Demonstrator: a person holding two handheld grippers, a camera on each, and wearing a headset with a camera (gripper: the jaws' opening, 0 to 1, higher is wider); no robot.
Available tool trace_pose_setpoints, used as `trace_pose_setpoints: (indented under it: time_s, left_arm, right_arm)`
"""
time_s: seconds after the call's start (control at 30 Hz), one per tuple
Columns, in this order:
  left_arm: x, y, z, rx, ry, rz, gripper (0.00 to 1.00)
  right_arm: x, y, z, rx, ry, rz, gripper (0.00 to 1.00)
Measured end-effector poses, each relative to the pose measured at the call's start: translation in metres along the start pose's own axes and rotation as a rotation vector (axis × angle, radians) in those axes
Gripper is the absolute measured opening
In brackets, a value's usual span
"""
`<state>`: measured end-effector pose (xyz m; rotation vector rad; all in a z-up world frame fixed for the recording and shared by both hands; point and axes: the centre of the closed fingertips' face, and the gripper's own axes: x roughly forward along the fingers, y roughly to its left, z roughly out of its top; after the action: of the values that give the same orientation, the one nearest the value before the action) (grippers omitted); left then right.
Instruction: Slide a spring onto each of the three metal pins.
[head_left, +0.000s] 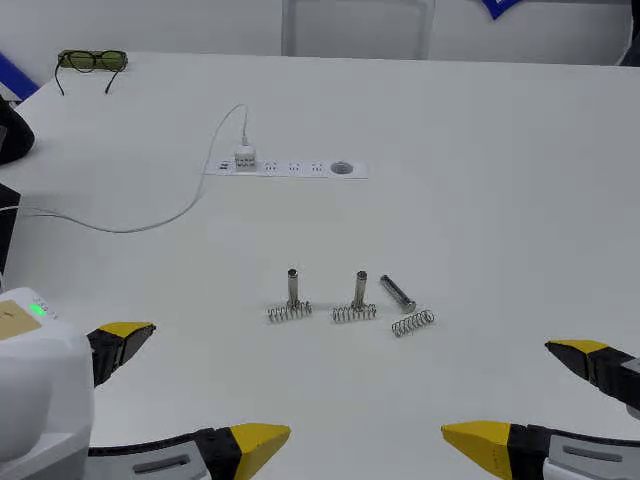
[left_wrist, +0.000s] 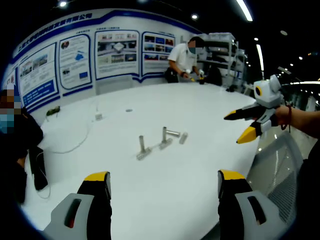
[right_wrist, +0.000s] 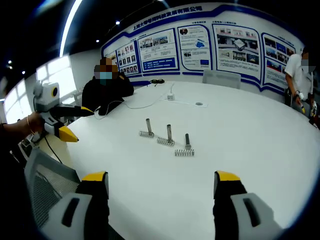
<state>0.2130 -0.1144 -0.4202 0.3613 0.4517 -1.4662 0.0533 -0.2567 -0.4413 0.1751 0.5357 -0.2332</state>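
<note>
White table (head_left: 480, 180) was the work surface, all parts near its middle, well ahead of both grippers.

Left gripper (head_left: 190, 388) and right gripper (head_left: 522, 393) were both low at the near edge. Jaws were spread wide on each, nothing in them, neither one near the parts.

Power strip (head_left: 290, 167) sat further back, well clear of the work.

Three pins in a row:
- left pin (head_left: 293, 286) upright
- middle pin (head_left: 360, 288) upright
- right pin (head_left: 397, 293) lying flat, angled toward the near right

One spring lay on its side by each:
- left spring (head_left: 289, 313) at the foot of the left pin
- middle spring (head_left: 354, 313) at the foot of the middle pin
- right spring (head_left: 412, 323) just beside the lower end of the flat pin

No spring was on a pin yet.

Handling, my read:
- Pins look like smooth, stiff steel, so slippery in the jaws. The upright ones could tip if nudged sideways, and the flat one will roll.
- Springs are light thin-wire coils, soft along their length. They'd roll or flick out under a hard pinch.
- Take a spring across its coils near one end with a light squeeze, leaving the other end open for the pin tip.
- The flat pin wants gripping mid-shaft and standing up, or holding, before threading.
</note>
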Motion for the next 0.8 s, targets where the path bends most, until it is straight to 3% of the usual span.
trace_pose_setpoints:
  time_s: [0.23,0.53,0.8]
  left_arm:
    - [0.0,0.001,0.001,-0.001,-0.006,0.003,0.9]
    - [0.0,0.002,0.002,-0.003,-0.011,0.0,0.9]
    - [0.003,0.001,0.002,-0.01,-0.018,-0.007,0.91]
  right_arm:
    - [0.0,0.0,0.001,0.009,-0.006,0.001,0.86]
    - [0.003,-0.006,0.003,0.056,-0.009,-0.01,0.75]
    - [0.01,-0.012,0.01,0.025,0.003,-0.021,0.73]
